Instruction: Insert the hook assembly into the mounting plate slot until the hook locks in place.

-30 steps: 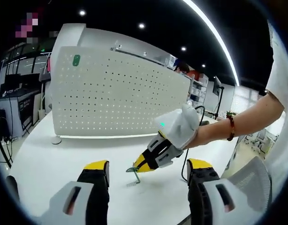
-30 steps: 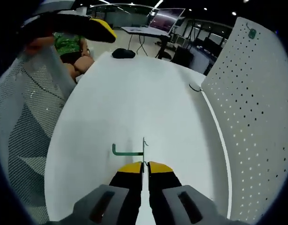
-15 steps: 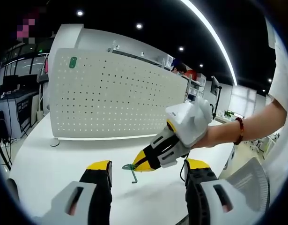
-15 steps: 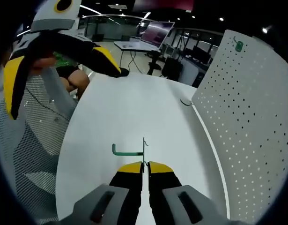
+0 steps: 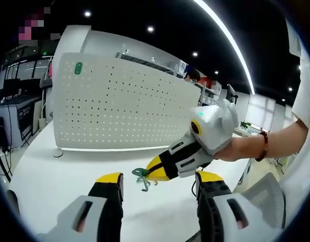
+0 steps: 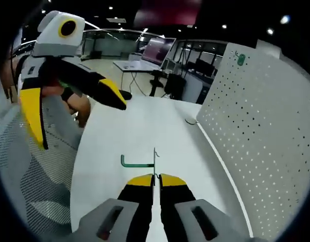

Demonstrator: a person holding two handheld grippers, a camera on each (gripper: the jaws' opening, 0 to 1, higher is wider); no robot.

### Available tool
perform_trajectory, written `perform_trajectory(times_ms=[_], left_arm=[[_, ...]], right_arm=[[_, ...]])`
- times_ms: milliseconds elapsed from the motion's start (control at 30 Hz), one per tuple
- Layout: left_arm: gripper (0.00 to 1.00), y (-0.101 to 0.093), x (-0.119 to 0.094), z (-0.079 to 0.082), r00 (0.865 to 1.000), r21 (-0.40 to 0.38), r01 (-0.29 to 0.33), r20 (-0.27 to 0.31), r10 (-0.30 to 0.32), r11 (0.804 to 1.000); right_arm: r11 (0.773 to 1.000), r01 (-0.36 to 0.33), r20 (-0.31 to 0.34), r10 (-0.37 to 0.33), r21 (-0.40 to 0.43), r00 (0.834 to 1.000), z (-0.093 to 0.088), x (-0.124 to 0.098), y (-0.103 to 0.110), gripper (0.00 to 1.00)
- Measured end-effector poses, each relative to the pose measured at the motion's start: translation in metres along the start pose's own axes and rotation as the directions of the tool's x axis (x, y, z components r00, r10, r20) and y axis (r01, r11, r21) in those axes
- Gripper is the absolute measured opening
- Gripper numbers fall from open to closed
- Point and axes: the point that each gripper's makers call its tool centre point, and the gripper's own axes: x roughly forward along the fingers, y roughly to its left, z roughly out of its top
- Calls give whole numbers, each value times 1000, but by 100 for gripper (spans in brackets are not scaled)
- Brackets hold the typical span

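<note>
A small green wire hook is pinched at its metal end by my right gripper, which is shut on it and holds it in the air above the white table. The white perforated mounting plate stands upright to the right of it, some way off. In the left gripper view the plate rises at the back of the table, and the right gripper comes in from the right with the hook in front of it. My left gripper is open with nothing between its jaws; it also appears at upper left.
A green tag sits at the plate's upper corner. The plate's round foot rests on the table. A grey mesh chair stands by the table's near edge. A person's arm with a red bracelet reaches in.
The right gripper has lifted the hook off the table and carried it higher and a little toward the plate. The left gripper stays open.
</note>
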Motion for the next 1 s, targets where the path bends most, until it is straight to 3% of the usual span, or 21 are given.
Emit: perform_trajectory(times_ms=[433,900,1000], left_arm=[[54,-9,4,10,999,-38,21,36,-20,999],[49,-18,5,16,998,-68,23,59,-19,997],[49,-19,5,18,997,-77,22,69,-17,997]], right_arm=[[996,64,98,-69,55,993,17,-25,-2,2],[991,81,198,-100,103,975,35,-44,0,2],[985,65,234,-102,161,967,42,-45,2,2]])
